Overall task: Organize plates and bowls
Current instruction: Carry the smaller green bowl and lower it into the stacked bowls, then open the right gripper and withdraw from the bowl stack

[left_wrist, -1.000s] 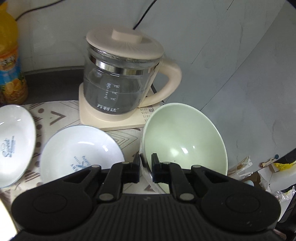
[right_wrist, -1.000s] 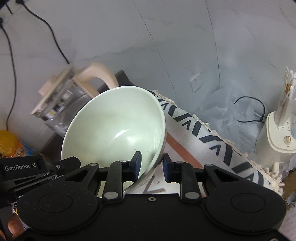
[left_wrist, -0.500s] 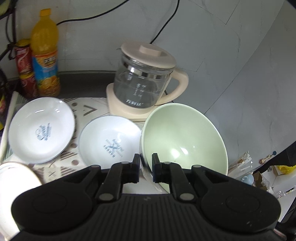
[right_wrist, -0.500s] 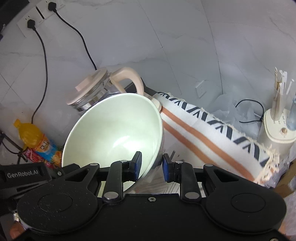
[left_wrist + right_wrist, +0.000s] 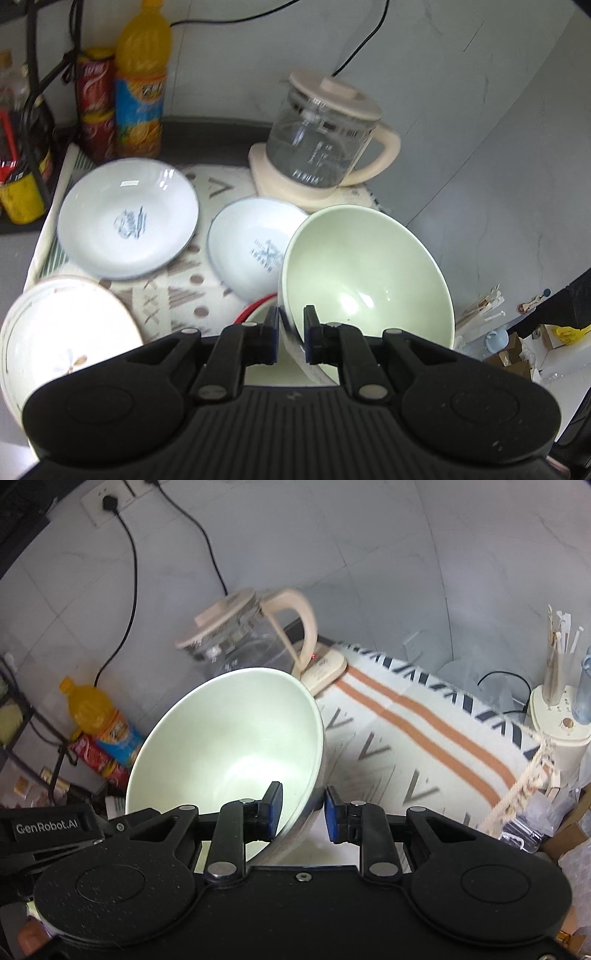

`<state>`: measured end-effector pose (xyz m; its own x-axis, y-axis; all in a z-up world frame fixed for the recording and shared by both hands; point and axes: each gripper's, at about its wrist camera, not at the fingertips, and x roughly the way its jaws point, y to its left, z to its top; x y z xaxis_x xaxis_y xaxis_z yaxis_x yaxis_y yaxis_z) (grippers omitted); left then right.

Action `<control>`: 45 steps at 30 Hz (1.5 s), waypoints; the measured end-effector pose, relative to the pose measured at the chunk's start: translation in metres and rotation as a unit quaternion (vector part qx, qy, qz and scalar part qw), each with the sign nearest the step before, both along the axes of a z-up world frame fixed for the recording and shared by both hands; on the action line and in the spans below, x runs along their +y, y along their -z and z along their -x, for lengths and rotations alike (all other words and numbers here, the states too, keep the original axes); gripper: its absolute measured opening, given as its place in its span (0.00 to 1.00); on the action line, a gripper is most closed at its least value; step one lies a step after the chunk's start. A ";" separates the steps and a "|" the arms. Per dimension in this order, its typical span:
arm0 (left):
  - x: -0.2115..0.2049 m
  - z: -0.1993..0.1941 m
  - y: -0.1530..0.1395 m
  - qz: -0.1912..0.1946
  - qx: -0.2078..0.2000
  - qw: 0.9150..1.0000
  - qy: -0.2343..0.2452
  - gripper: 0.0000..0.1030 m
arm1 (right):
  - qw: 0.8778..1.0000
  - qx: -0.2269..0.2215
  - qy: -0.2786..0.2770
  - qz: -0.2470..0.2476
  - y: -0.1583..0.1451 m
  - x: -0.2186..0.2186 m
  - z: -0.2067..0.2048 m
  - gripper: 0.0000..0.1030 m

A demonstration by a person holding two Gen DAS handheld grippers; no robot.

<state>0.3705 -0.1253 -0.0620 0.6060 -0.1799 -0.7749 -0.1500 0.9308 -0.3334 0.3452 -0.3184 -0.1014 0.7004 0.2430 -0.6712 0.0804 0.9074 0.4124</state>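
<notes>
I saw bare striped cloth [image 5: 424,738] open at right of the right wrist frame. In the left wrist frame, the glass kettle [image 5: 321,140] blocked upper centre, two white plates [image 5: 127,218] and bottles [image 5: 140,85] crowded the left.

Green bowl [image 5: 365,273] was pale, glossy, tilted on edge, mouth facing my cameras; I saw its rim between the fingers of each gripper. On the patterned cloth: white plate with blue logo [image 5: 127,218] lay flat at left, smaller white plate with blue print [image 5: 251,243] just beside the bowl, partly behind it. Cream plate with brown trim [image 5: 62,332] sat nearest, lower left. A red-rimmed dish [image 5: 258,308] peeked out under the bowl.
</notes>
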 end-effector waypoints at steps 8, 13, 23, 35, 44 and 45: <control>0.003 0.012 0.023 0.008 0.033 0.999 -0.001 0.10 | 1.000 0.021 -0.009 0.022 0.016 0.004 0.019 0.25; 0.007 0.014 0.035 0.016 0.049 0.999 -0.011 0.11 | 0.998 0.043 -0.016 0.031 0.024 0.005 0.023 0.26; 0.005 0.016 0.037 0.001 0.051 0.999 -0.006 0.14 | 0.998 0.047 -0.028 0.045 0.028 0.007 0.025 0.30; 0.023 0.029 0.049 -0.012 0.082 0.996 -0.017 0.16 | 0.995 0.050 -0.043 0.072 0.027 0.004 0.039 0.42; 0.044 0.050 0.040 -0.011 0.091 0.995 -0.031 0.38 | 0.993 0.059 -0.048 0.090 0.027 0.004 0.052 0.57; 0.047 0.052 0.037 -0.011 0.089 0.995 -0.032 0.47 | 0.993 0.061 -0.048 0.090 0.025 0.005 0.054 0.58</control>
<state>0.3180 -0.0781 -0.0992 0.4678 -0.1271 -0.8746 -0.2643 0.9242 -0.2757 0.2917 -0.3136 -0.1263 0.5913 0.1737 -0.7875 0.0290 0.9713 0.2360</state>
